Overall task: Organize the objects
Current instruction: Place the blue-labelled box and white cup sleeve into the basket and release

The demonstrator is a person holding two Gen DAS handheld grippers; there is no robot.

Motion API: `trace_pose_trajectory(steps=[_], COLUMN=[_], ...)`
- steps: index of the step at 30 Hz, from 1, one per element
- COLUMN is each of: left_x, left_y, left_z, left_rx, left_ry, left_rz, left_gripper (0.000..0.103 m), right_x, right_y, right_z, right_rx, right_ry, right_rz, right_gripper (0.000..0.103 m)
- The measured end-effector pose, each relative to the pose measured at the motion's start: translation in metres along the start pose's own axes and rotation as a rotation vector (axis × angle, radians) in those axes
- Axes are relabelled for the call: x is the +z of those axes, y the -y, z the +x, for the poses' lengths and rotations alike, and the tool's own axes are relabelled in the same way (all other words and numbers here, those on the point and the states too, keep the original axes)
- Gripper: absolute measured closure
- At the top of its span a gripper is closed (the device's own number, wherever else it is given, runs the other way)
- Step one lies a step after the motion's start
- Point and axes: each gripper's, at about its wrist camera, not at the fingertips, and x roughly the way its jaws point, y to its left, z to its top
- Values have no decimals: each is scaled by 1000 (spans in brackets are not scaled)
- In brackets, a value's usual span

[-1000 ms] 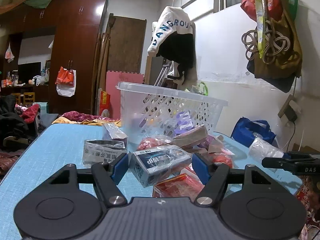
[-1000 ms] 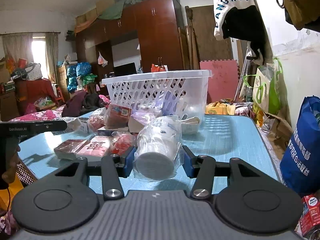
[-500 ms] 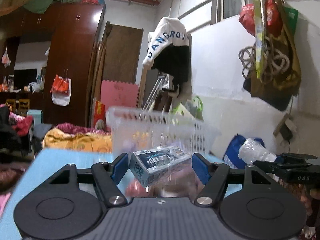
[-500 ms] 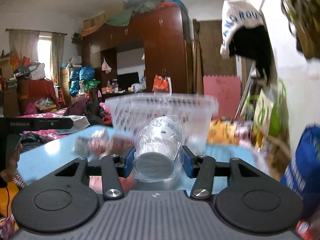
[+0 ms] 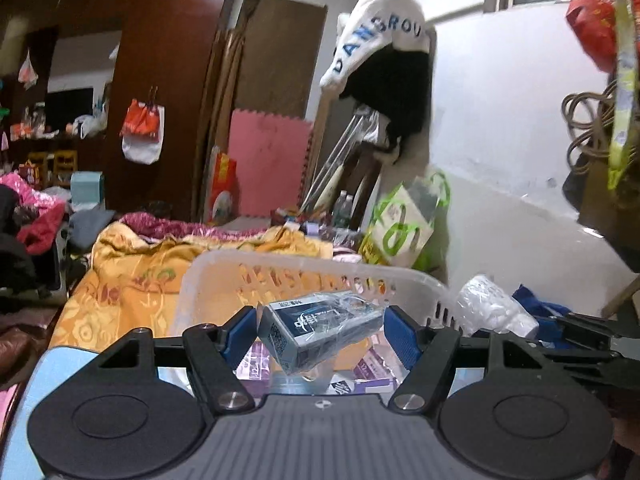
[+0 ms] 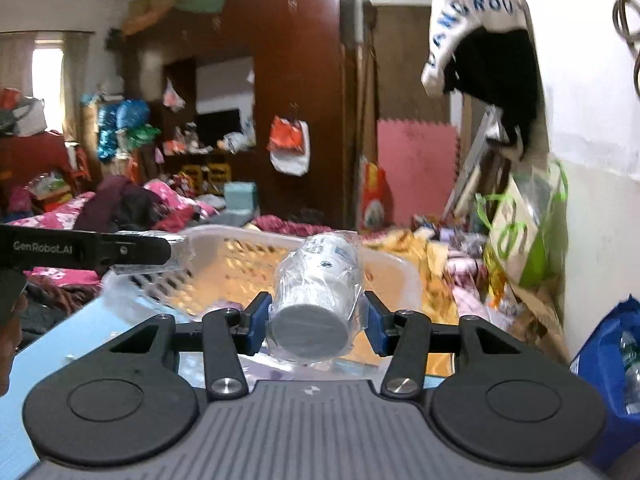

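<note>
My left gripper (image 5: 320,334) is shut on a blue and white box wrapped in clear plastic (image 5: 316,330) and holds it above the open top of the white plastic basket (image 5: 304,266). My right gripper (image 6: 314,322) is shut on a white cylindrical jar in a clear plastic bag (image 6: 316,296) and holds it over the same basket (image 6: 400,272), near its front rim. Purple packets (image 5: 372,368) lie inside the basket. The right gripper with its jar shows at the right of the left wrist view (image 5: 492,312); the left gripper shows at the left of the right wrist view (image 6: 132,252).
The basket stands on a light blue table (image 6: 80,344). A blue bag (image 6: 608,380) sits low at the right by the white wall. Behind the table are a bed with an orange blanket (image 5: 136,280), a dark wooden wardrobe (image 6: 304,92) and a hanging white cap (image 5: 380,28).
Both grippers have risen from table level and moved forward with their loads; from in front of the basket's side wall they now look down over its rim. The loose packets on the table have left view.
</note>
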Motion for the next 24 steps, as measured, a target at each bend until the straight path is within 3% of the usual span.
trace_pose_trajectory(steps=[5, 7, 8, 9, 11, 16, 18, 21, 24], left_x=[-2, 0, 0, 1, -1, -26, -57, -111, -153], left_y=[-5, -9, -12, -11, -11, -5, -3, -1, -9], left_z=[14, 17, 19, 20, 16, -38, -68, -101, -118], left_rx=[6, -1, 7, 19, 24, -35, -70, -75, -85], left_ry=[-22, 2, 3, -3, -10, 37, 50, 35, 4], left_rz=[-19, -48, -63, -67, -58, 28, 87, 160, 155], left_gripper=[30, 24, 21, 18, 18, 17, 12, 12, 12], right_x=[4, 7, 8, 7, 4, -25, -49, -86, -110], right_y=[-3, -7, -9, -11, -14, -15, -15, -13, -19], right_z=[6, 7, 7, 4, -6, -55, -71, -76, -79], right_rx=[-15, -23, -35, -61, -72, 45, 75, 100, 115], right_ry=[9, 19, 23, 37, 52, 88, 99, 42, 20], right_rz=[-25, -50, -64, -79, -100, -42, -9, 58, 57], right_gripper=[50, 36, 15, 6, 5, 0, 0, 0, 0])
